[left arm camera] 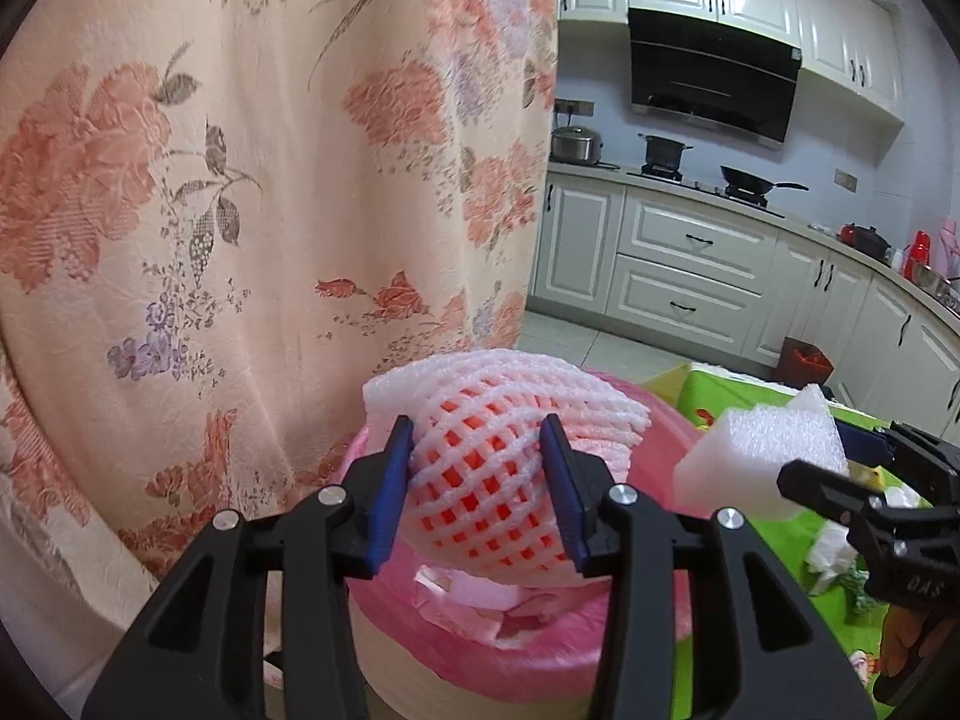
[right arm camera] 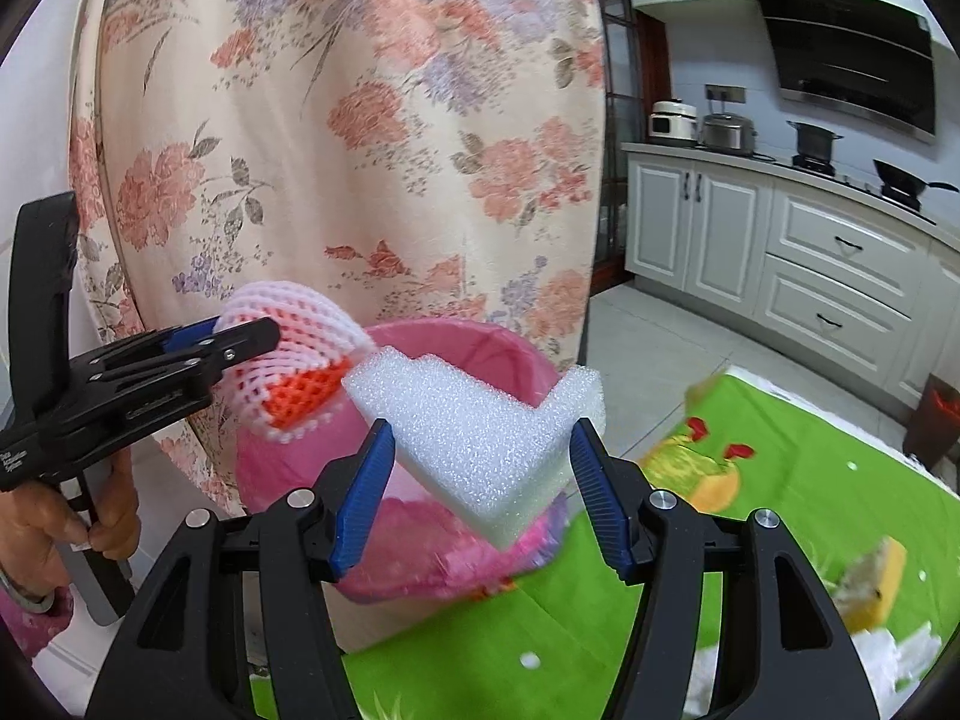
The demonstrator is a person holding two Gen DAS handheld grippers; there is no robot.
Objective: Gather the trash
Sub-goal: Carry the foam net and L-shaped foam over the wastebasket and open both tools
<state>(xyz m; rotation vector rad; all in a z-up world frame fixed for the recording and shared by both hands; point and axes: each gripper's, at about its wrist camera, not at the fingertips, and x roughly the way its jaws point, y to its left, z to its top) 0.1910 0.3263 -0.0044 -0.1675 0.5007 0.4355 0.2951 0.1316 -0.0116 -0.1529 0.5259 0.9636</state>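
A big floral curtain (left arm camera: 252,192) hangs straight ahead, filling most of the room on this side and dropping right behind the bin. Past its edge the white kitchen cabinets (left arm camera: 690,258) run along the far wall, with a black range hood (left arm camera: 714,72) above a wok (left arm camera: 750,180) and a pot (left arm camera: 663,150) on the hob. Closer in, the desk (right arm camera: 780,480) wears a bright green cartoon cloth, with crumpled white scraps (left arm camera: 834,546) lying on it at the near edge.

The pink-lined trash bin (right arm camera: 480,360) stands between curtain and desk, its pink bag folded over the rim; inside I can see pale pink and white crumpled bits (left arm camera: 480,600) lying at the bottom.

The left tool (left arm camera: 477,480) is clenched on a white foam fruit net (left arm camera: 498,450) with orange mesh showing through it, held directly above the bin's mouth. The right tool (right arm camera: 480,480) grips an L-shaped white foam block (right arm camera: 480,438) between its blue pads (right arm camera: 363,492), just beside the net and over the bin's rim on the desk side. The two pieces nearly touch in the right wrist view
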